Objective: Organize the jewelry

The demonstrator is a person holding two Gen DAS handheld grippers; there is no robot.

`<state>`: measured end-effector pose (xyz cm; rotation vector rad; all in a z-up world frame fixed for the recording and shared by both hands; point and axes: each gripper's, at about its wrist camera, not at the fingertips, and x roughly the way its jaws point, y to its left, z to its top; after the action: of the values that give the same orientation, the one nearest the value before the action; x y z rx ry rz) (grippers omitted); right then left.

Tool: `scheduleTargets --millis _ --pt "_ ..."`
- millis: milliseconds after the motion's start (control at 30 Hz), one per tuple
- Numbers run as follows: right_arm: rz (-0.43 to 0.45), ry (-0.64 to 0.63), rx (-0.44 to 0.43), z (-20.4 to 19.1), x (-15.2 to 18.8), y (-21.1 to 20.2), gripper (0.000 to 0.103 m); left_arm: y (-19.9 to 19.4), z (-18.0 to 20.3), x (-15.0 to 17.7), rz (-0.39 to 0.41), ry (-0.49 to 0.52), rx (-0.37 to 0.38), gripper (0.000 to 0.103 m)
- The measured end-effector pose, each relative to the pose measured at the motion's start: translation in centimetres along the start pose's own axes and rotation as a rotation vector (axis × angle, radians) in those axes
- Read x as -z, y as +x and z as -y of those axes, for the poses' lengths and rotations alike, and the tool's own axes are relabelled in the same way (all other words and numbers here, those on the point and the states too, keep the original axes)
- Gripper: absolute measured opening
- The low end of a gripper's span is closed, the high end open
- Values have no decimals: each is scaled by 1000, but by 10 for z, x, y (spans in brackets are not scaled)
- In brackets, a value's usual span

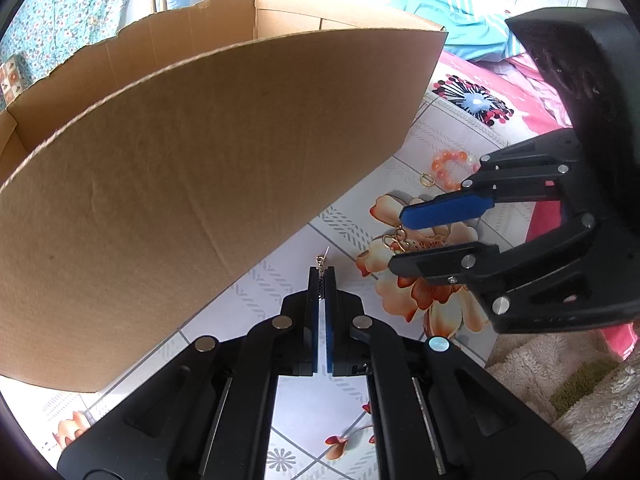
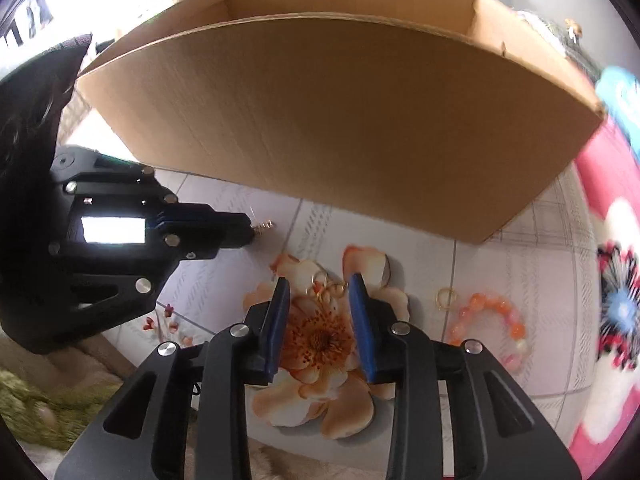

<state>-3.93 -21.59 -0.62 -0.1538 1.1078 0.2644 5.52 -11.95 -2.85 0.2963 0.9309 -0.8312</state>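
Observation:
My left gripper is shut on a small silver chain earring, whose hook sticks out past the fingertips; it also shows in the right wrist view. My right gripper is open, its blue pads either side of a gold earring lying on the flowered sheet. In the left wrist view the right gripper hovers over that gold earring. An orange bead bracelet and a small gold ring lie to its right. An open cardboard box stands just behind.
The box's front wall rises close ahead of both grippers. The flowered bedsheet covers the surface. A fluffy green and white blanket lies at the near edge. A turquoise cloth lies behind the box.

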Motion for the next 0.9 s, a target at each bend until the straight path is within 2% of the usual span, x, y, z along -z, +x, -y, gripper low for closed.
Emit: scheduleTargets --millis 67,200,367,533,600,633,667,700,900 --pt "-18 -11 8 -2 -3 1 29 0 0 0 0 2 2 2" --pt "-50 -14 -13 -3 -10 4 11 -2 -2 2 3 0 4 2" --pt "-66 -21 -18 -4 -18 8 6 -4 -6 4 7 -14 9 2" --pt "-80 -15 -12 -9 -23 6 6 -6 -8 6 11 -17 21 2" --pt "-81 -27 -26 -10 -26 4 10 -6 -9 6 11 -18 25 2" --pt "-80 -34 -21 -14 -31 4 13 -7 -9 6 12 -19 28 2" --pt "-82 -46 -14 -16 -34 4 24 -7 -10 7 13 -20 29 2" --pt "-85 -63 -4 -17 -35 4 29 -8 -10 7 16 -22 32 2" --pt "-136 -128 23 -27 -48 19 30 -10 -15 11 29 -35 49 2"
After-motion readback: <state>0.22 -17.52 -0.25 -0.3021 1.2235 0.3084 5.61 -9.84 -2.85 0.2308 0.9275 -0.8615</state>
